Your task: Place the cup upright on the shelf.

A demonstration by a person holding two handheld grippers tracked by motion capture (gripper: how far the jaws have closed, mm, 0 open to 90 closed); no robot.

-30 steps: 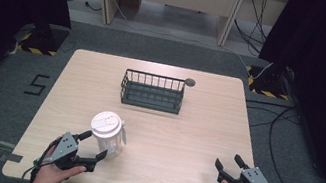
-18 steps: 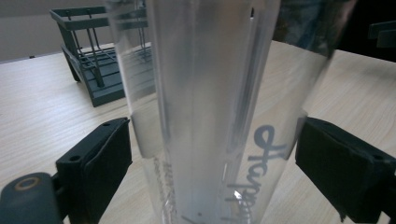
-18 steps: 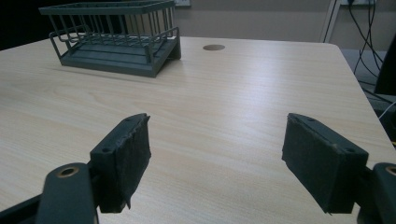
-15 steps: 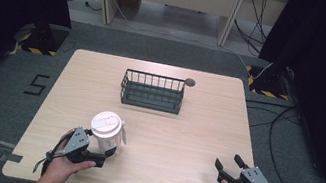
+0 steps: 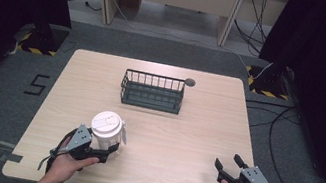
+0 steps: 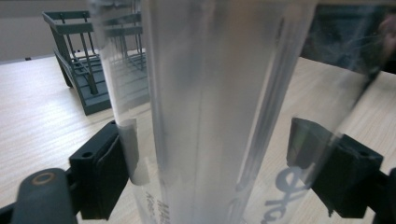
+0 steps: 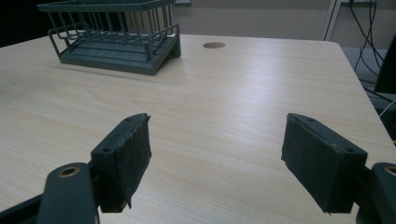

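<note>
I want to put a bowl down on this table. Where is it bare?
Bare: the stretch between the wire basket and the right tool, and the table's far left corner. Crowded: near left, where the left tool flanks the lidded jug.

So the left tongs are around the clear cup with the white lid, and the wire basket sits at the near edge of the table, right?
Not quite. The high view shows the wire basket toward the far side of the table, not its near edge. The left tongs do straddle the clear cup.

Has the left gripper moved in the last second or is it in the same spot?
Yes. The left gripper has slid forward and rightward, toward the wire basket, and its jaws now straddle the clear cup with the white lid.
</note>
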